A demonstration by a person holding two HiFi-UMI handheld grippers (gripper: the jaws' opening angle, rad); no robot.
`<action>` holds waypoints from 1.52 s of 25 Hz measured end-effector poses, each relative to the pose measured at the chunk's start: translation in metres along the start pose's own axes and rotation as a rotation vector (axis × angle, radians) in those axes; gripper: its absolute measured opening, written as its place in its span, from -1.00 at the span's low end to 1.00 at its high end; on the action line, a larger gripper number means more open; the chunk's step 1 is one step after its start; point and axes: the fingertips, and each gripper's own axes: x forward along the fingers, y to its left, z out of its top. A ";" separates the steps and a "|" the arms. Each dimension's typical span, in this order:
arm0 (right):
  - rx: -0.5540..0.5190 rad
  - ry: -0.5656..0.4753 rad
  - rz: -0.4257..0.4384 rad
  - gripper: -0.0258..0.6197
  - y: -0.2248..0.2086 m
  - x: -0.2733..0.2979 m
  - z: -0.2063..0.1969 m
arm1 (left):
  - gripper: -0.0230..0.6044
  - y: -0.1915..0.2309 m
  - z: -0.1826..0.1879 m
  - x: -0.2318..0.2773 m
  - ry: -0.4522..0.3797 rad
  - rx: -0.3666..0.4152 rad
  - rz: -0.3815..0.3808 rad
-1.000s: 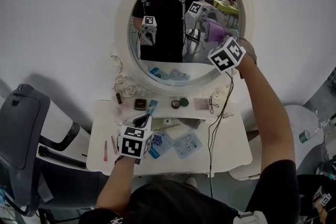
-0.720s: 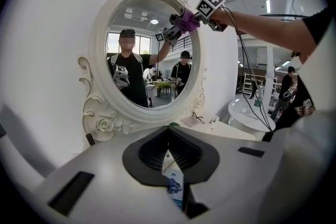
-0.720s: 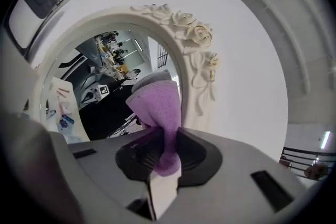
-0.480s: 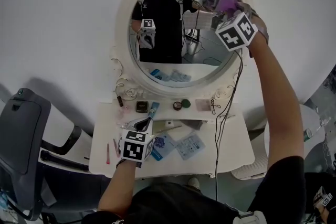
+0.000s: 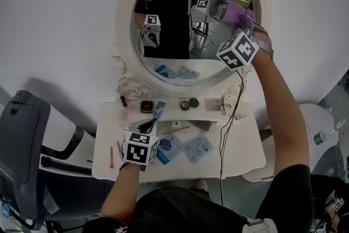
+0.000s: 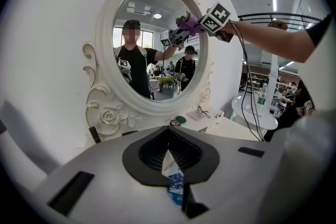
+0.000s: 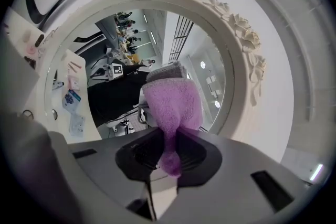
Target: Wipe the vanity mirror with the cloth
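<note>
While the right hand-held gripper [image 7: 167, 164] is held high at the upper right of the glass, its jaws are clamped on the lower end of a purple cloth [image 7: 174, 105]. The cloth's free end lies against the vanity mirror [image 5: 182, 46], near the white, rose-carved frame [image 5: 124, 35]. The person's right arm [image 5: 283, 112] stretches up to it from the desk's right side.

The left hand-held gripper [image 6: 170, 162] hangs low over the white desk [image 5: 240, 150], pointing toward the mirror's foot, jaws together with nothing between them. Just beside it on the desk lie blue sachets [image 5: 169, 149], and two small round pots [image 5: 189, 103] stand at the base of the mirror. A black cable [image 5: 224, 128] trails down from the right hand-held gripper across the desk.
</note>
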 end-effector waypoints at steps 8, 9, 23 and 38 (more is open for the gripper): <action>-0.077 0.029 0.024 -0.71 0.061 -0.005 -0.017 | -0.92 -0.014 0.001 0.014 0.019 0.018 -0.025; -0.082 0.032 0.030 -0.71 0.071 -0.006 -0.020 | -0.92 -0.016 0.001 0.015 0.020 0.018 -0.026; -0.004 0.077 0.137 -0.71 0.176 -0.019 -0.051 | -0.92 -0.007 -0.009 0.007 0.032 0.007 0.006; 0.027 0.181 0.372 -0.71 0.317 -0.036 -0.096 | -0.92 -0.008 -0.002 -0.007 0.001 -0.004 0.037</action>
